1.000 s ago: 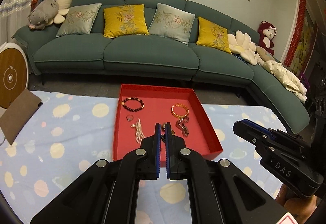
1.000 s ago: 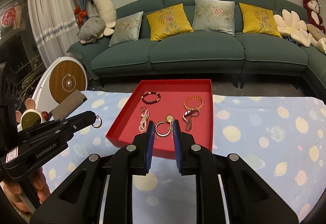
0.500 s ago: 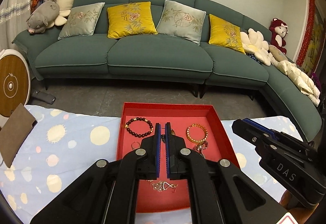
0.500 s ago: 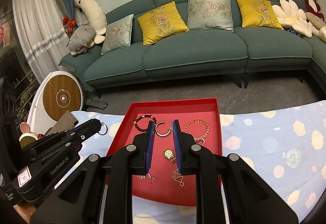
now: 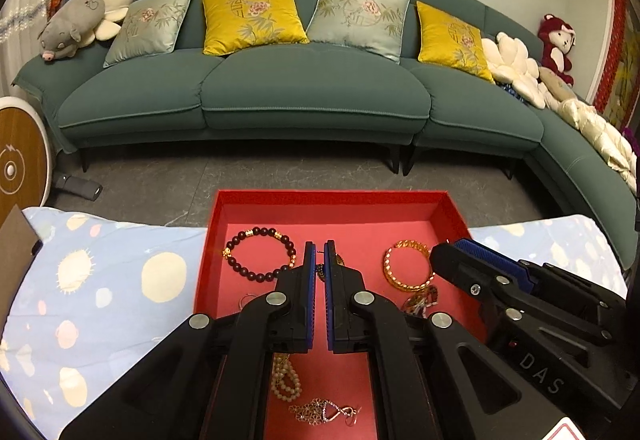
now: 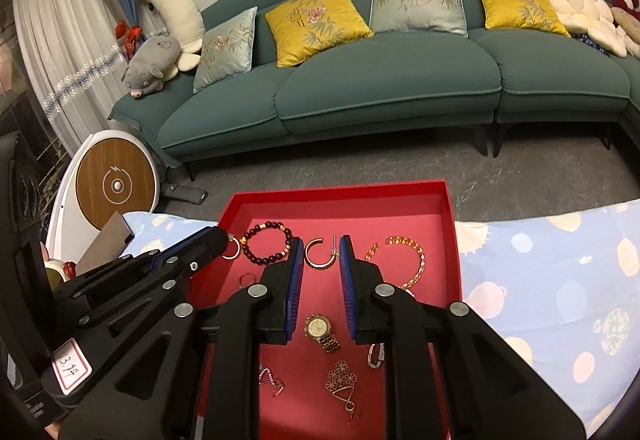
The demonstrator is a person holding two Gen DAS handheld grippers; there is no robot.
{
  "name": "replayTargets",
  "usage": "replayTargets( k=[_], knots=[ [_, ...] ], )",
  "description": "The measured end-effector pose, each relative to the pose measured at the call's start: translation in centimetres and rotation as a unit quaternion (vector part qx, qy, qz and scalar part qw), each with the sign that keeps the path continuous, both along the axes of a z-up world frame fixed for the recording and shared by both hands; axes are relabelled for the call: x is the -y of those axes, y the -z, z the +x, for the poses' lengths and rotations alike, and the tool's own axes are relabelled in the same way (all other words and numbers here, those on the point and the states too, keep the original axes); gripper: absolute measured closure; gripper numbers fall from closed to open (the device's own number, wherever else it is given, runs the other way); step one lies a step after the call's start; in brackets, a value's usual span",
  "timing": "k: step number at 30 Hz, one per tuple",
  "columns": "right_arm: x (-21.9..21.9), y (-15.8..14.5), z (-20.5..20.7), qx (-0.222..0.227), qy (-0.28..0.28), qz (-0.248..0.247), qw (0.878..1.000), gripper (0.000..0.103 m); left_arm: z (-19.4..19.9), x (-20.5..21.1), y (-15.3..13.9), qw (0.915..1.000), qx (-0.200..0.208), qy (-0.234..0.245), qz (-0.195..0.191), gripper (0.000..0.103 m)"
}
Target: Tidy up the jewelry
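A red tray (image 5: pixel 452 207) (image 6: pixel 450 224) on the spotted cloth holds a dark bead bracelet (image 5: pixel 256 254) (image 6: pixel 266 244), a gold bracelet (image 5: pixel 404 264) (image 6: pixel 412 256), a watch (image 6: pixel 320 330), pearls (image 5: pixel 284 380) and pendants (image 5: pixel 324 412). My right gripper (image 6: pixel 319 256) is shut on a gold hoop earring (image 6: pixel 318 254) over the tray's middle. My left gripper (image 5: pixel 319 260) is shut on a small gold hoop earring, which shows at its tip in the right wrist view (image 6: pixel 232 250), over the tray's left part.
A teal sofa (image 5: pixel 312 99) with cushions stands beyond the table. A round wood-faced device (image 6: pixel 116 183) stands at the left. A brown card (image 5: pixel 14 252) lies at the cloth's left edge. The spotted cloth (image 6: pixel 560 280) extends to both sides of the tray.
Both grippers have moved forward from the tray's near edge to over the tray, each still holding its hoop earring.
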State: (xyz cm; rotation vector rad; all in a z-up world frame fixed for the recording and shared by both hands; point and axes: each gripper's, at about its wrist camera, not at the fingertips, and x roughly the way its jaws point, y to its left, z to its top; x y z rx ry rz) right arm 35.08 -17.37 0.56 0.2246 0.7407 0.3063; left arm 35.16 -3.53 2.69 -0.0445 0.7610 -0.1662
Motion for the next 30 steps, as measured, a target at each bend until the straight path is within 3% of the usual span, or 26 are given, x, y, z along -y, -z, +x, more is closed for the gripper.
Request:
replayTargets(
  k=[8, 14, 16, 20, 26, 30],
  knots=[
    [-0.6, 2.2, 1.6, -0.025, -0.008, 0.000, 1.000, 0.084, 1.3, -0.7, 2.1, 0.9991, -0.037, -0.007, -0.019, 0.098],
    [-0.6, 2.0, 1.5, -0.018, -0.003, 0.000, 1.000, 0.080, 1.3, -1.2, 2.0, 0.9988, -0.037, -0.019, -0.024, 0.080],
    [-0.6, 1.6, 1.3, -0.010, 0.000, -0.001, 1.000, 0.073, 1.1, -1.4, 1.6, 0.9987, -0.034, -0.022, -0.031, 0.079],
    [-0.3, 0.2, 0.5, -0.001, 0.008, -0.005, 1.000, 0.068, 0.4, -2.1, -0.1, 0.9985, -0.025, -0.032, -0.036, 0.079],
    [0.0, -4.1, -2.2, 0.012, 0.036, -0.026, 0.999, 0.051, -2.1, -3.3, -4.3, 0.9965, -0.020, -0.061, -0.054, 0.078],
    [0.7, -6.4, -5.4, 0.018, 0.060, -0.021, 0.998, 0.037, -5.5, -3.4, -6.8, 0.9978, -0.002, -0.061, -0.027, 0.066]
  ],
)
